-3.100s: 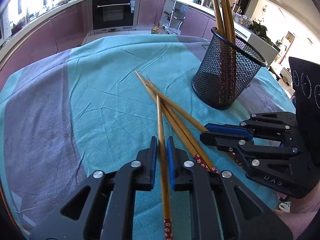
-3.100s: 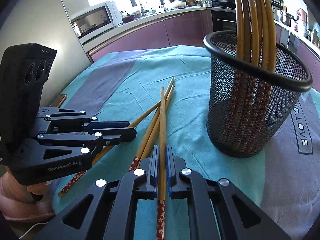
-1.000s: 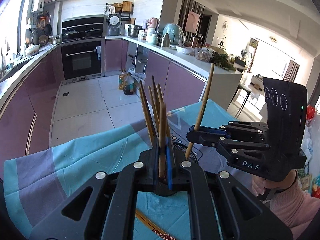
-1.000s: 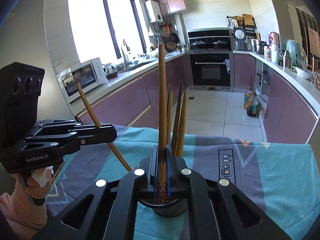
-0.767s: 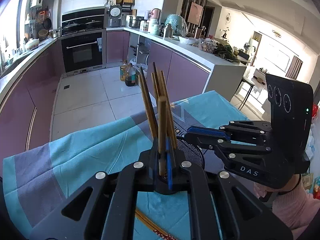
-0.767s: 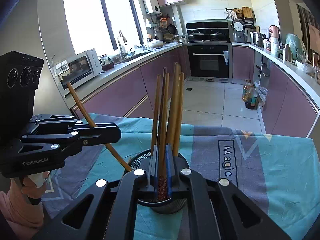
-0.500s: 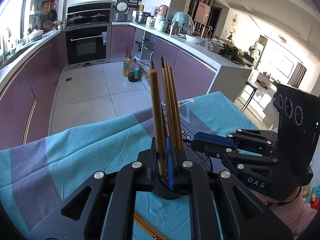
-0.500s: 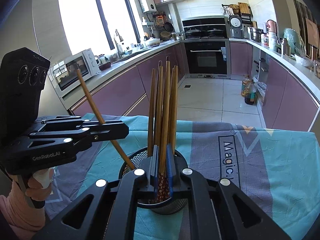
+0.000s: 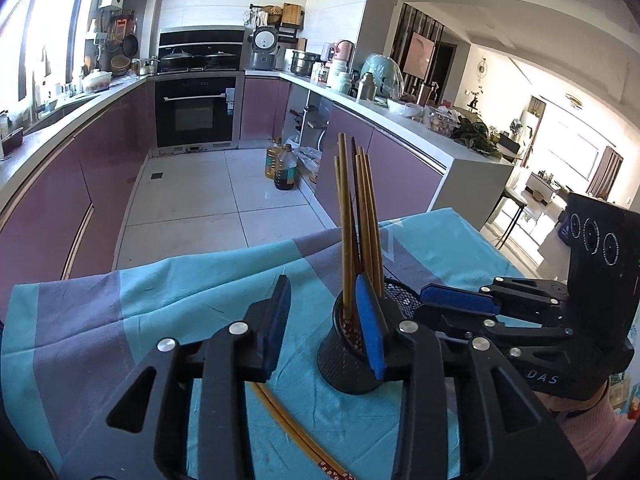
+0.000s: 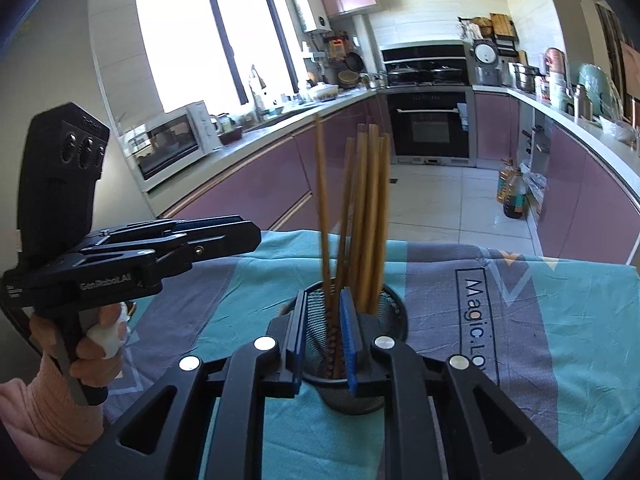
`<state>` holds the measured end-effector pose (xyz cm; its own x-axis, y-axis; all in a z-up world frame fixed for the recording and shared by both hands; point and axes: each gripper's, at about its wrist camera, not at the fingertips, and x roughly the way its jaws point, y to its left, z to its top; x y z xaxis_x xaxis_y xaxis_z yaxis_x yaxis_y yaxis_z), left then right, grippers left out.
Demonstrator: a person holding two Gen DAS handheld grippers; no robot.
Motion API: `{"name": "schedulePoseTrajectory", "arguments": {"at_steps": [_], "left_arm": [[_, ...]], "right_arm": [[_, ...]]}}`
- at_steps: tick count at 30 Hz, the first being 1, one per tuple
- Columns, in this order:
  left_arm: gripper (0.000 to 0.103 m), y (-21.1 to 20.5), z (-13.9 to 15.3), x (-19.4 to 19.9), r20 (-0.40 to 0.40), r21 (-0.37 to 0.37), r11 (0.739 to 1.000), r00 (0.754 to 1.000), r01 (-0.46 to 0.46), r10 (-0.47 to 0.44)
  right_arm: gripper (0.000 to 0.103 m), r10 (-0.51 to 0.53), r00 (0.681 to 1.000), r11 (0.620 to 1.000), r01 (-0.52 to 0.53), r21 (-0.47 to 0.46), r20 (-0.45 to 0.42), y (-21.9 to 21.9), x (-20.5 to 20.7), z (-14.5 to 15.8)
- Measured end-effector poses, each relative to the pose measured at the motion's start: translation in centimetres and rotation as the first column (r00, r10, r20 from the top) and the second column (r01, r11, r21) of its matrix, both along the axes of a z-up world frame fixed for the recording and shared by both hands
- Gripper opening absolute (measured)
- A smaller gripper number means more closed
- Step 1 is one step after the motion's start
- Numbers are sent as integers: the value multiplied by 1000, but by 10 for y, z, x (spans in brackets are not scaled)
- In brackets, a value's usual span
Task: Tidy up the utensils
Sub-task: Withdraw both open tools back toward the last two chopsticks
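Observation:
A black mesh holder [image 9: 340, 368] [image 10: 360, 400] stands on the teal and grey tablecloth with several bamboo chopsticks [image 9: 356, 208] [image 10: 368, 208] upright in it. My left gripper [image 9: 324, 320] [image 10: 252, 240] hangs just above and left of the holder's rim. Its jaws are opening and nothing is between the pads. My right gripper [image 10: 323, 340] [image 9: 424, 306] hovers over the holder's near rim, jaws also opening. The chopsticks' patterned ends show through its gap and are not pressed. Two more chopsticks [image 9: 288, 420] lie on the cloth under the left gripper.
The tablecloth [image 9: 180, 288] [image 10: 520, 340] ends at the table's far edge, with tiled kitchen floor beyond. Purple cabinets, an oven and a microwave line the walls. A person's hand in a pink sleeve [image 10: 60, 400] holds the left gripper.
Both grippers held a chopstick upright over the holder. Both chopsticks now stand in it and both sets of jaws have parted. The left gripper drifted left and down.

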<state>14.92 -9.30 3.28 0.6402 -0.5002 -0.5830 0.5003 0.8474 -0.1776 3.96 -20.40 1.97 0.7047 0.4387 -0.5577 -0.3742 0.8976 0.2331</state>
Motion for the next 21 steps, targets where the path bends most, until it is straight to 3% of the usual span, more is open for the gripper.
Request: {"name": "schedulePoseTrajectory", "arguments": {"at_steps": [3,6,13,16,21], "left_arm": [[37,18,-8,-16,20,5,999,999,-34,34],[47,35,-20,-31,27,9,997,997,-73,72],[66,66,-57,-60,4,32,987,988,-156,156],[74,76,-74,-70,6,74,977,979,-202,202],[72,82,-97,-77,-36,114,971,976,-209,215]], "right_arm": [[23,60,998,998,-60,-4,14,12,-17,0],[28,113,993,993,-114,-8,-10,28,-26,-10],[28,137,978,989,-143,-27,-158,57,-21,-63],[28,138,967,988,-149,-37,-214,66,-17,-82],[28,131,960,986,-152,-68,-246,77,-17,-98]]}}
